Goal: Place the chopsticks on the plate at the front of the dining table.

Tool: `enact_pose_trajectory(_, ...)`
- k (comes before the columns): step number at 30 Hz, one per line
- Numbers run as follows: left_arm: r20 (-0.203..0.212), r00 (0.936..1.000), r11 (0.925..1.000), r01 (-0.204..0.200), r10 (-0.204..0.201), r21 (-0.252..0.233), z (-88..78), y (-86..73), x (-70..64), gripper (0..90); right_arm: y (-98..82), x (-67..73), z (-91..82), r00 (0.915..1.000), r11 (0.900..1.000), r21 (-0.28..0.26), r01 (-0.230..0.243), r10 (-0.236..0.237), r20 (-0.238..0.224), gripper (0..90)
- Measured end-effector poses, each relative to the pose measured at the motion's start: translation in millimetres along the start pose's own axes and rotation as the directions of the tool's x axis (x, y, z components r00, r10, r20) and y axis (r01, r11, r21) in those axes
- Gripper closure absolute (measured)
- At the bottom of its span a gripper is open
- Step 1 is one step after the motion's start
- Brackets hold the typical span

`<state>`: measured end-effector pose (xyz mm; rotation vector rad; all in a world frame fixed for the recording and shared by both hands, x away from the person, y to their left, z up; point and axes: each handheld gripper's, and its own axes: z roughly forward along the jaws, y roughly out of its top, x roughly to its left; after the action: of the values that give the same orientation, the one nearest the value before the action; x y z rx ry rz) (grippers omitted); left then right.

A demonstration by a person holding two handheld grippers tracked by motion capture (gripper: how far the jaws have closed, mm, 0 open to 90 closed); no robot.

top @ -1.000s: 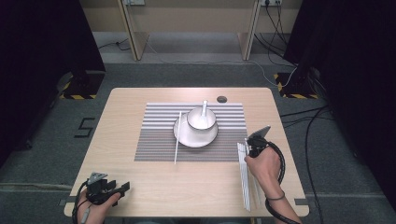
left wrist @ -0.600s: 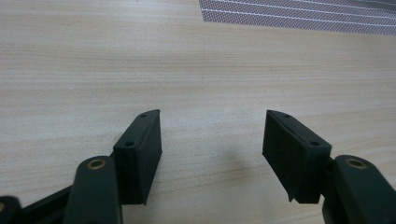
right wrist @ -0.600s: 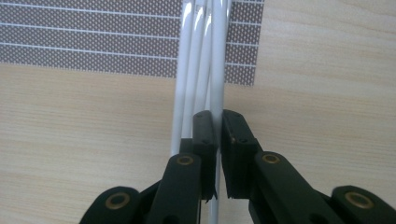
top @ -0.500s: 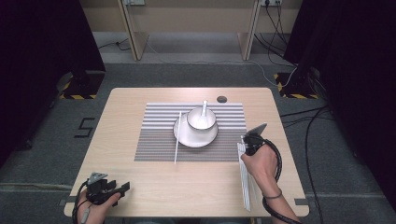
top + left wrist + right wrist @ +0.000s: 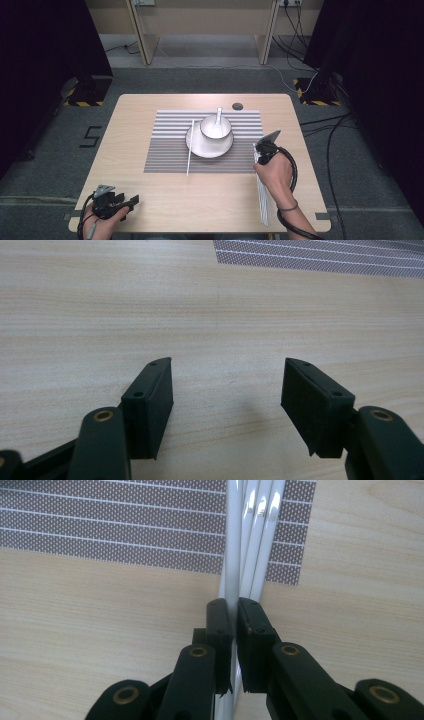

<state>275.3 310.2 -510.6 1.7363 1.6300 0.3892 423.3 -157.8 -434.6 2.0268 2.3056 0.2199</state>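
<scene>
Now my right fingers (image 5: 234,630) clench one white chopstick (image 5: 232,555) from the bundle lying along the table's (image 5: 150,200) right edge, ready to pair it with the one beside the plate (image 5: 210,147). Left fingers (image 5: 227,400) rest released, idle.

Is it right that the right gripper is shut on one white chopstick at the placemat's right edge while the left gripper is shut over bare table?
Not quite: the left gripper is open over the bare table, as the left gripper view shows. The right gripper is shut on a white chopstick at the placemat edge.

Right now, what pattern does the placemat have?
Grey dotted bands split by thin white stripes on the placemat; right gripper view shows it best.
</scene>
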Motion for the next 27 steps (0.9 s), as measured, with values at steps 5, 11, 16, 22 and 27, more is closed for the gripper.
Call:
enact_pose_trajectory(5, 0.000, 1.0000, 1.0000, 0.000, 0.000, -0.001, 0.1, 0.0, -0.1, 37.3, 1.2, 4.9, -0.2, 1.0000, 1.000, 0.002, 0.007, -0.007, -0.001, 84.9)
enact_pose_trajectory(11, 0.000, 1.0000, 1.0000, 0.001, -0.001, -0.001, 0.2, 0.0, -0.1, 37.3, 3.2, 11.3, 0.2, 0.9998, 1.000, 0.004, 0.018, -0.018, -0.004, 84.9)
enact_pose_trajectory(16, 0.001, 1.0000, 1.0000, 0.001, -0.001, -0.001, 0.1, 0.1, 0.0, 37.4, 5.2, 16.5, -0.8, 0.9995, 1.000, 0.003, 0.030, -0.030, -0.004, 84.9)
enact_pose_trajectory(22, 0.001, 1.0000, 1.0000, -0.001, 0.001, -0.001, 0.2, 0.0, -0.1, 37.4, 7.2, 21.8, -2.4, 0.9991, 0.999, 0.000, 0.040, -0.040, -0.009, 84.9)
enact_pose_trajectory(27, 0.002, 1.0000, 1.0000, -0.001, 0.001, 0.000, 0.2, 0.1, 0.0, 37.3, 8.5, 26.1, -3.4, 0.9990, 0.999, -0.001, 0.044, -0.044, -0.010, 84.9)
